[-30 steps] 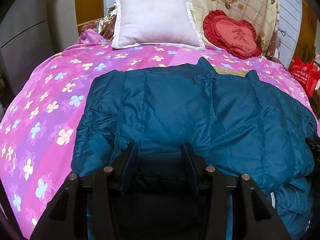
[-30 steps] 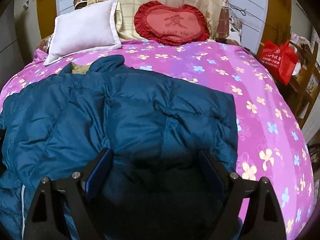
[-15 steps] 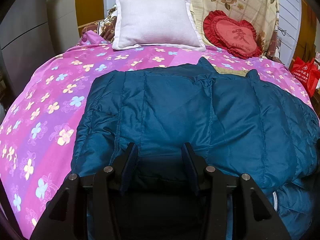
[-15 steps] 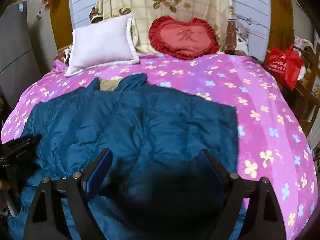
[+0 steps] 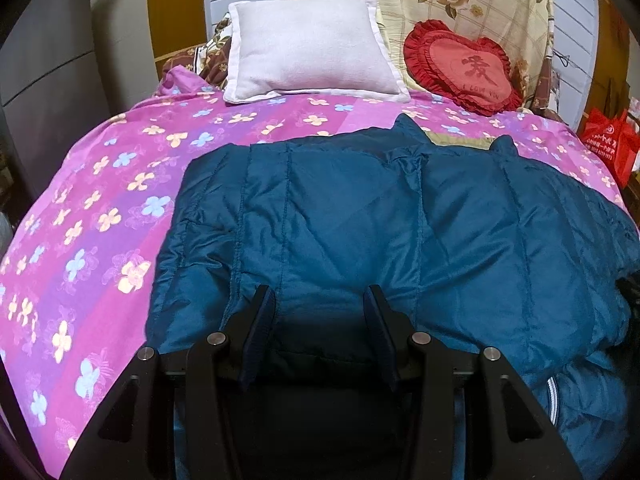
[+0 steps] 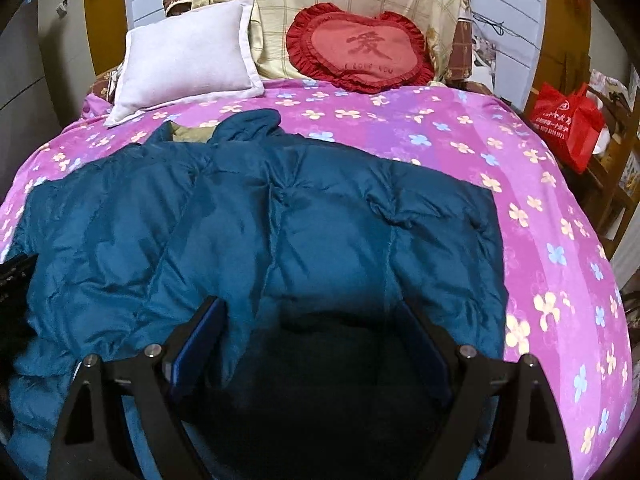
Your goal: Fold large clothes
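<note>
A dark teal padded jacket (image 5: 360,216) lies spread on the bed, collar toward the pillows, with its near edge bunched at the front. My left gripper (image 5: 318,300) is at the jacket's near hem. A dark fold of that hem fills the gap between its half-closed pads. My right gripper (image 6: 316,320) hangs above the right half of the jacket (image 6: 320,220), jaws wide apart with nothing gripped, only shadowed fabric beneath them. A black part of the left gripper shows at the left edge of the right wrist view.
The bed carries a pink flowered cover (image 5: 100,208) (image 6: 540,184). A white pillow (image 5: 308,48) and a red heart cushion (image 6: 360,48) lean at the head. A red bag (image 6: 568,120) sits on a wooden stand to the right. Grey cabinets stand on the left.
My right gripper has drawn back and slightly up from the jacket, so more of the bed shows. The left gripper and the jacket under it have stayed put.
</note>
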